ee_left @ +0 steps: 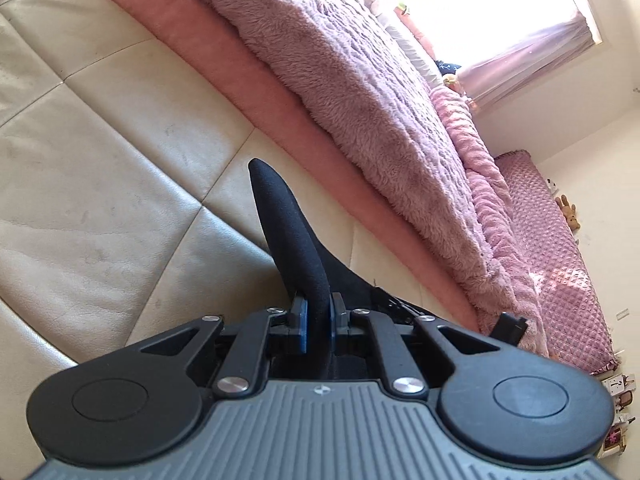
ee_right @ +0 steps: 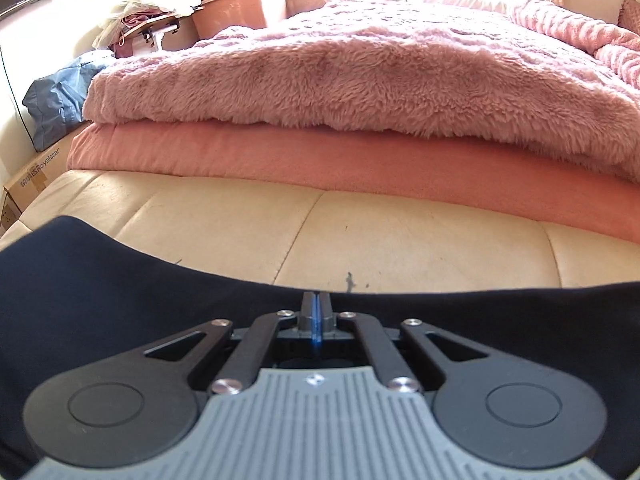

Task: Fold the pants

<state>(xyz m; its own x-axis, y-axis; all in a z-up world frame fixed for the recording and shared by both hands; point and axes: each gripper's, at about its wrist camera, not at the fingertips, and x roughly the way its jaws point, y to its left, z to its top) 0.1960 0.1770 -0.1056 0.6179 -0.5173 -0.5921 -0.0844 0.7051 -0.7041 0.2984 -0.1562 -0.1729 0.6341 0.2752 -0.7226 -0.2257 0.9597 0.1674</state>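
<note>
Left wrist view: left gripper at bottom centre, jaws clamped on a thick rolled fold of the pants. The fabric is black, matte and fine-knit; it stands up between the blue-lined pads as a rounded ridge tapering to a blunt tip at frame centre. More of the black cloth fans out to the right behind the fingers. Underneath is a cream cushion, smooth leather-like panels with diagonal seams, scuffed. A salmon sheet with a short, flat nap runs diagonally from upper left to lower right. On top of it is a fluffy mauve blanket, long shaggy pile. Right of the frame has a pink ribbed throw and a pink quilted cover with a diamond pattern. A small plush toy sits at the right edge.

Right wrist view: right gripper at lower centre, jaws pressed together on the top edge of the pants. The black cloth is stretched flat across the whole lower frame, its edge sagging in a shallow curve. The cream cushion sits mid-frame, the salmon sheet above it, then the fluffy blanket. Upper left has a terracotta-coloured tub; contents unclear. A blue-grey bag sits left and a printed cardboard box below it.
</note>
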